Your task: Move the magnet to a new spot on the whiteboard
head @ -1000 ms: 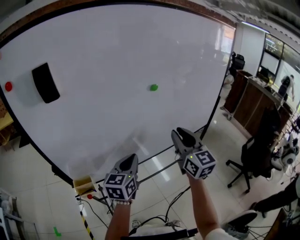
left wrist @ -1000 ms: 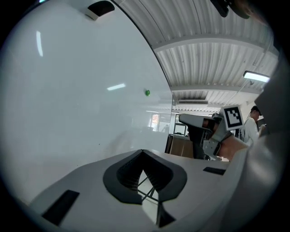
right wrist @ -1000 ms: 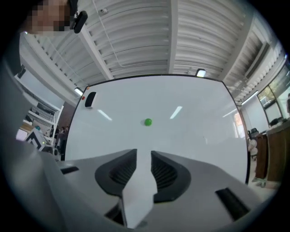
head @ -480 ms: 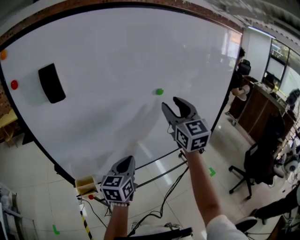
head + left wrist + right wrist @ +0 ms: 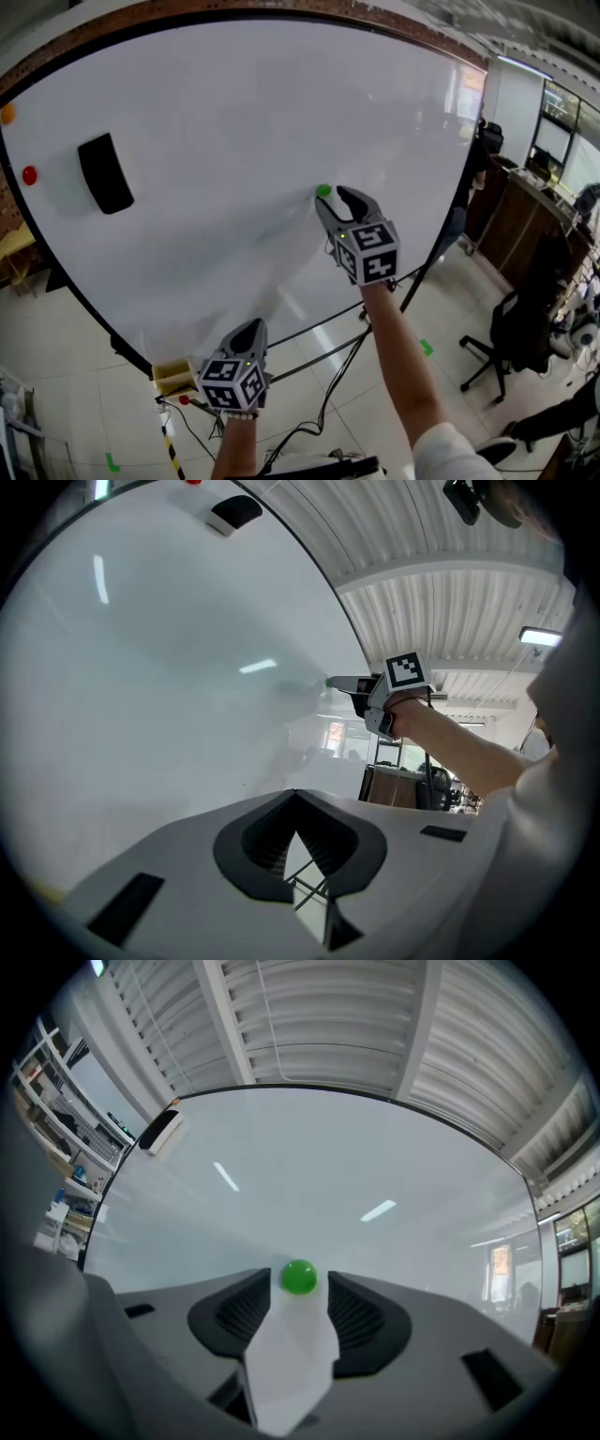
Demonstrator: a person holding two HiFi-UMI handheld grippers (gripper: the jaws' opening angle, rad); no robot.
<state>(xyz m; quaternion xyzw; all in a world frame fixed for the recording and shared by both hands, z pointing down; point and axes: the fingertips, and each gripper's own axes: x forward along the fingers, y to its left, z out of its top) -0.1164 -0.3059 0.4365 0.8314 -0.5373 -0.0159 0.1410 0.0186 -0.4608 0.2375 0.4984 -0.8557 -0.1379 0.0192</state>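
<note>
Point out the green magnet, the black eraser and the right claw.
green magnet [image 5: 299,1277]: right gripper view, centre of its dome.
black eraser [image 5: 105,173]: head view, middle of its body.
right claw [image 5: 336,201]: head view, midway between its tips; jaws have just been closing, magnet between the tips, not gripped.

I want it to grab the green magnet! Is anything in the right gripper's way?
Nothing visible. The green magnet sits on bare whiteboard at the right gripper's tips, between jaws that stand apart and have just been closing slightly.
</note>
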